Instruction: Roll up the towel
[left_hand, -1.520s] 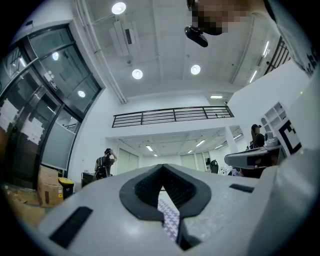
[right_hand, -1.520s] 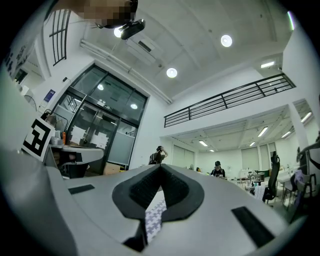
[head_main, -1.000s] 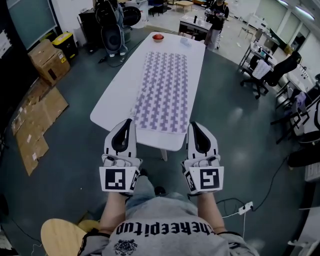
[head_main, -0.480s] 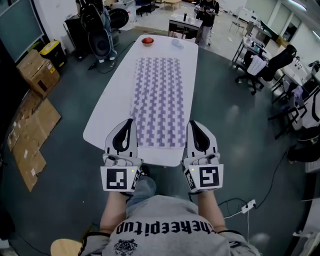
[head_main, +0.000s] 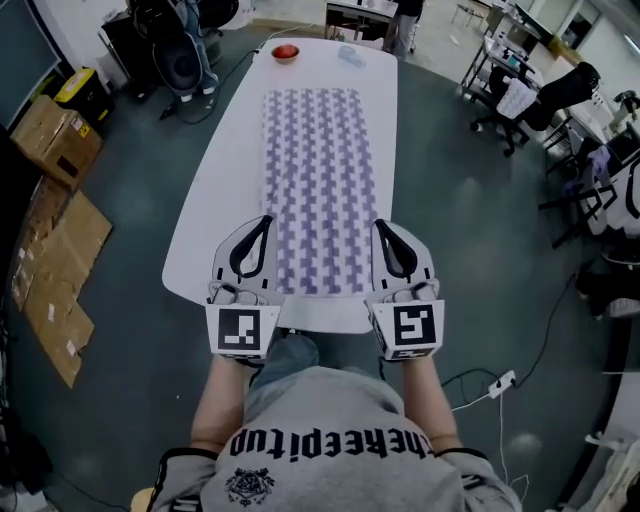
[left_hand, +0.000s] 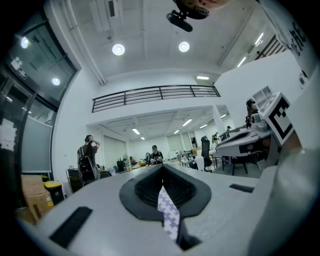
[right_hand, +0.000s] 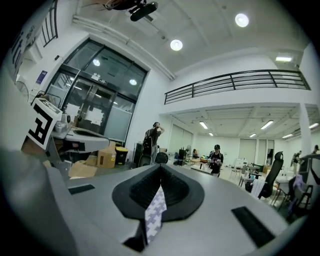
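A long towel (head_main: 320, 180) with a purple and white pattern lies flat along the white table (head_main: 225, 190). My left gripper (head_main: 264, 220) hangs over the towel's near left edge, and my right gripper (head_main: 381, 226) over its near right edge. Both point level and away from me. Each has its jaws shut with nothing held. In the left gripper view a sliver of towel (left_hand: 169, 212) shows through the slit under the shut jaws. The right gripper view shows a similar sliver of towel (right_hand: 155, 212).
A red bowl (head_main: 286, 51) and a clear plastic item (head_main: 350, 55) sit at the table's far end. Cardboard boxes (head_main: 50, 135) stand on the floor at left, office chairs (head_main: 520, 95) at right. A power strip (head_main: 497, 384) lies on the floor. People stand far off.
Both grippers moved forward together, from short of the table's near edge to over the towel's near end. Their jaws stayed shut.
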